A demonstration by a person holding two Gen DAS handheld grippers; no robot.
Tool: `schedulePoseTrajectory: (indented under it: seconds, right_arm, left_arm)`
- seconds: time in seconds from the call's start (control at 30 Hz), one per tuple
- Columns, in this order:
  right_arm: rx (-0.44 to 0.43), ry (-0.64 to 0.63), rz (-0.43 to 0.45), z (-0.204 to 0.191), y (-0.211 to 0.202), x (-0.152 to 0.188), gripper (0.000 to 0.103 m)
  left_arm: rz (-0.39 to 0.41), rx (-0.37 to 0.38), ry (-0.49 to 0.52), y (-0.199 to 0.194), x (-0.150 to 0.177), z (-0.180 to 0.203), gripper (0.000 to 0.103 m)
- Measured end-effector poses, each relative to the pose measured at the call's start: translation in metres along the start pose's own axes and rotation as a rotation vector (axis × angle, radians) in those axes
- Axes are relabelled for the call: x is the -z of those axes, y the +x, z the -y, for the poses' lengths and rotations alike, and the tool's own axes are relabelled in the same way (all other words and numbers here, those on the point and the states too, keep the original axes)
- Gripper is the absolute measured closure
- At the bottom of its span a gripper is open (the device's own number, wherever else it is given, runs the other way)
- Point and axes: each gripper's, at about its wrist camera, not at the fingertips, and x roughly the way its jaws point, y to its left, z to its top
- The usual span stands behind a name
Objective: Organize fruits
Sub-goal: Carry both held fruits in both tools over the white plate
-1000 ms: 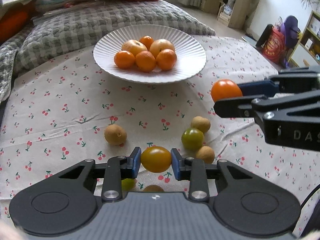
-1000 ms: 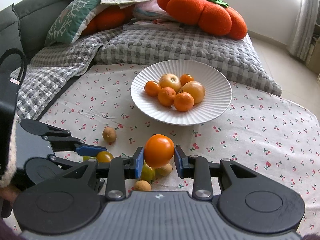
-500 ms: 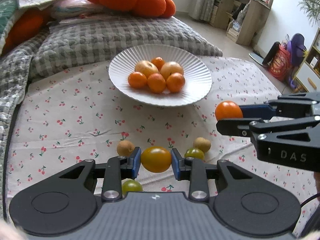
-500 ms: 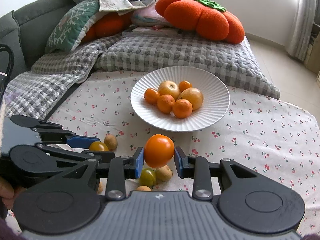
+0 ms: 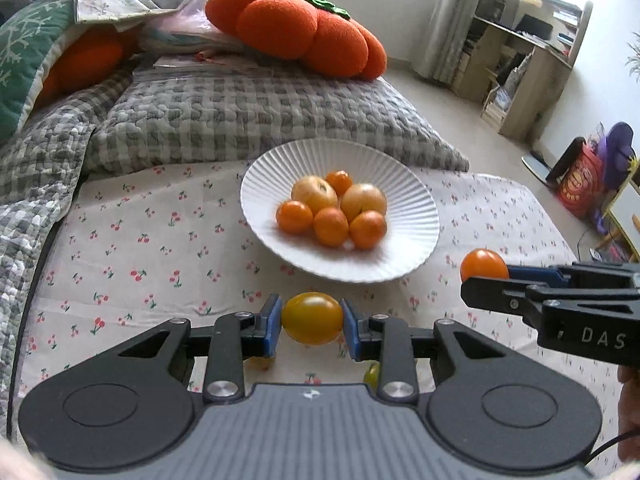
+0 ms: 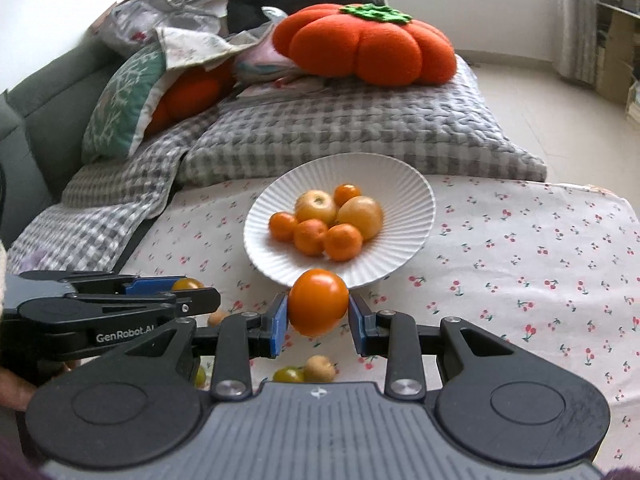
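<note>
My left gripper (image 5: 312,325) is shut on a yellow tomato (image 5: 313,323) and holds it above the cherry-print cloth, in front of the white ribbed plate (image 5: 416,208). The plate holds several oranges and two yellow apples. My right gripper (image 6: 318,318) is shut on an orange tomato (image 6: 318,301), just short of the plate's near rim (image 6: 420,200). In the left wrist view the right gripper (image 5: 486,276) shows at the right with its orange tomato (image 5: 482,265). Small fruits lie on the cloth below: a green tomato (image 6: 289,374) and a brown longan (image 6: 319,368).
A grey checked quilt (image 5: 240,116) and an orange pumpkin cushion (image 5: 296,32) lie behind the plate. A green patterned pillow (image 6: 120,108) is at the left. Shelves (image 5: 528,64) and a red bag (image 5: 580,184) stand on the floor at the right.
Both grippers have risen and moved toward the plate, each keeping its tomato. The loose fruits on the cloth have slid down behind the gripper bodies.
</note>
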Motion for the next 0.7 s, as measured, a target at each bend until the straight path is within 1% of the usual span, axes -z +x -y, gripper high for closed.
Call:
schedulePoseTrajectory:
  seconds: [0.2,0.37,0.53,0.7]
  right_arm:
    - [0.012,0.048,0.025,0.017,-0.001,-0.011,0.074]
    - [0.021,0.075,0.044,0.031,0.001,-0.020,0.074]
    - [0.037,0.108,0.045,0.044,0.011,-0.025,0.074]
    - [0.042,0.133,0.050,0.058,0.023,-0.033,0.074]
  left_arm:
    - [0.020,0.015,-0.061,0.005,-0.012,-0.004,0.077]
    - [0.029,0.018,-0.082,0.009,-0.020,-0.007,0.077]
    - [0.044,0.034,-0.118,0.011,-0.030,-0.016,0.077]
    - [0.054,0.060,-0.155,0.023,-0.043,-0.022,0.077]
